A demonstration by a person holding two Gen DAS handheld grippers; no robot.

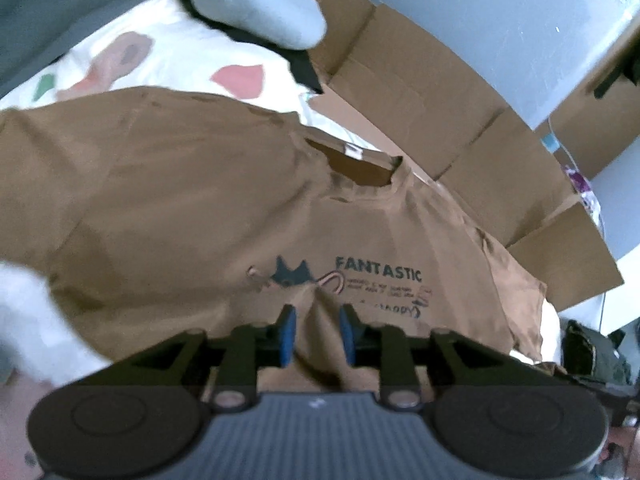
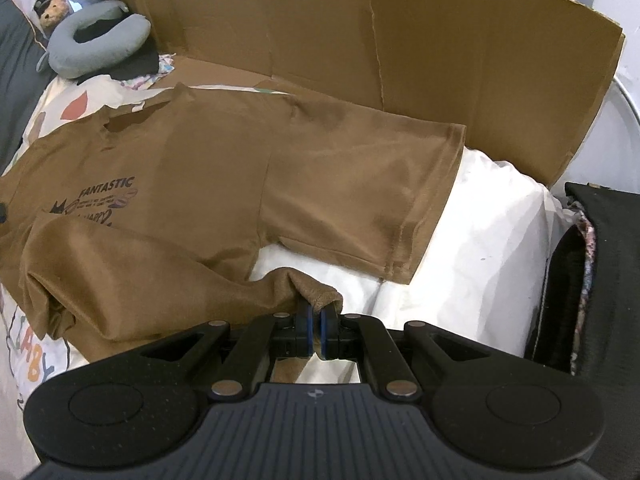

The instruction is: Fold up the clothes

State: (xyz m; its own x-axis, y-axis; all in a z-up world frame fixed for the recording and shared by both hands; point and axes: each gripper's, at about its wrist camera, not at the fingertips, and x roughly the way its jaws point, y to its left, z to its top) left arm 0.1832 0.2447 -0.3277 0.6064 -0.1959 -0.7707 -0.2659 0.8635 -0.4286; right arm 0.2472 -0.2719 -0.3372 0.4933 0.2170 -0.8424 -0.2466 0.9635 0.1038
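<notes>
A brown T-shirt (image 1: 180,200) with a "FANTASTIC" print lies face up on the bed, its neck hole toward the cardboard. A raised ridge of its cloth stands between the blue pads of my left gripper (image 1: 317,332), which is shut on it just below the print. In the right wrist view the T-shirt (image 2: 224,160) is spread out with one sleeve (image 2: 420,200) lying flat to the right. Its lower part is lifted and doubled toward the print. My right gripper (image 2: 316,332) is shut on a corner of that hem, with the pads close together.
Flattened cardboard (image 2: 440,40) stands behind the shirt along the wall. A grey neck pillow (image 2: 100,40) and a plush toy (image 2: 52,10) sit at the far left. White bedding (image 2: 460,240) shows on the right, bordered by a dark case (image 2: 600,280).
</notes>
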